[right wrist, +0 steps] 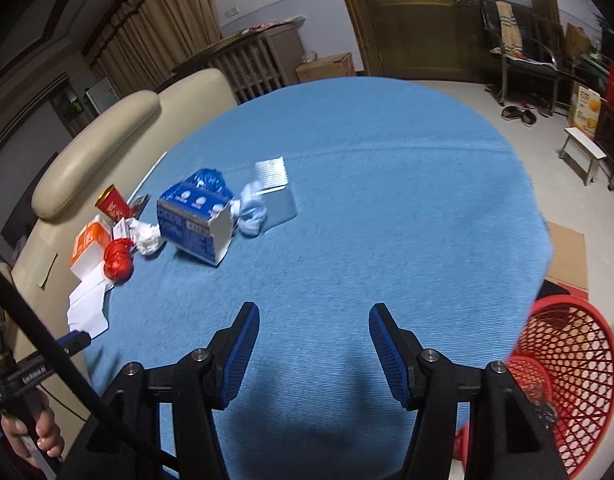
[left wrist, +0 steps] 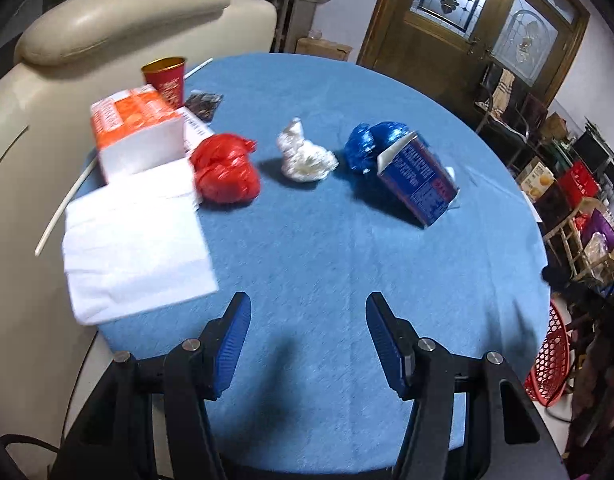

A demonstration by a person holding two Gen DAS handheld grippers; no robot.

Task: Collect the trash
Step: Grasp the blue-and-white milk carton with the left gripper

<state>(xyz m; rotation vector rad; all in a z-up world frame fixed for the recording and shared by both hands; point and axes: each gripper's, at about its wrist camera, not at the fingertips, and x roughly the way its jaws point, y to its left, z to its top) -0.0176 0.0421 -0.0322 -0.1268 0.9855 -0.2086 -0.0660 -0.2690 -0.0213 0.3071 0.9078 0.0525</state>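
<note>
Trash: crumpled red bag (left wrist: 226, 174), crinkled white wrapper (left wrist: 305, 156), boxy carton (left wrist: 417, 178).

Round table (right wrist: 387, 184), blue cloth, directly ahead of jaws. Cream leather chair (left wrist: 119, 16) left. Wooden stained-glass door (left wrist: 479, 28) far right. Pale floor (right wrist: 527, 120).

Matt, ribbed blue cloth on the table (left wrist: 327, 264). Glossy crinkled plastic in the red bag (left wrist: 226, 174) and blue bag (left wrist: 373, 142). Printed card carton (left wrist: 421, 178); smooth white paper sheet (left wrist: 135, 244). Red plastic lattice basket (right wrist: 567, 372). Ridged blue pads (right wrist: 243, 356).
</note>
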